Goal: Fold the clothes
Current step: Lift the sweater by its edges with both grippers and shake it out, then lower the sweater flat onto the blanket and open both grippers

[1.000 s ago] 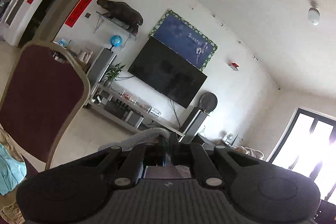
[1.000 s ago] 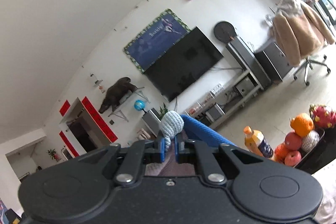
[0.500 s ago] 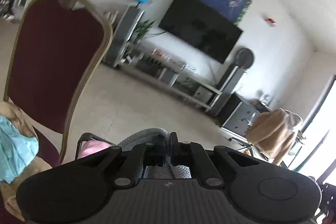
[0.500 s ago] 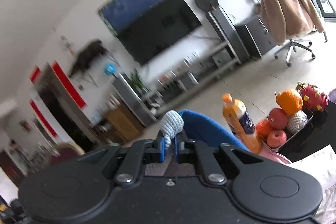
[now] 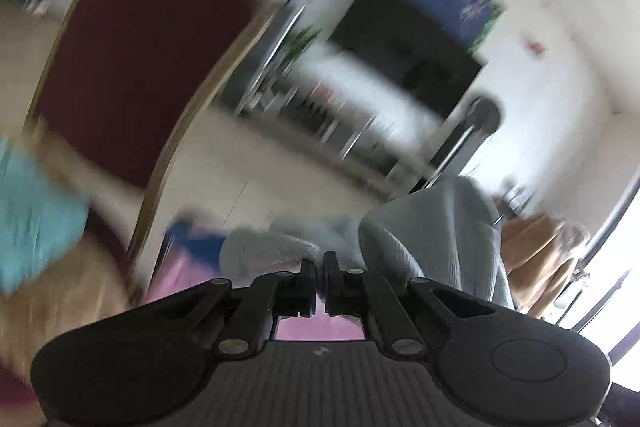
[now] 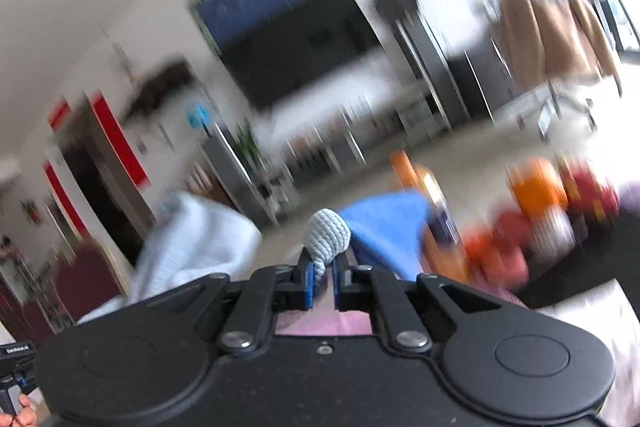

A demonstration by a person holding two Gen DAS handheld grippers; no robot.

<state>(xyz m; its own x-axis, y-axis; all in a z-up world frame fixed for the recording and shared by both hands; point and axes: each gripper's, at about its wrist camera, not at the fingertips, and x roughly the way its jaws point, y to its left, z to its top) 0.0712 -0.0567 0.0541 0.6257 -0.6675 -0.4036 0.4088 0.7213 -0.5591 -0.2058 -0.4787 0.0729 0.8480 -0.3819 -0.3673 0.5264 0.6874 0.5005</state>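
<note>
Grey knit garment (image 6: pixel 326 237) pinched in right gripper (image 6: pixel 323 277) jaws; left gripper (image 5: pixel 320 277) jaws pinching same cloth.

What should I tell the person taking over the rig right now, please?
Left gripper: shut on the grey garment.
Right gripper: shut on a bunched knit edge of it.
The cloth hangs lifted between both, above the pink surface; blue fabric lies beyond. Frames are motion-blurred.
Done: both grips taken, garment raised.
Left: lay it flat and fold it.
</note>
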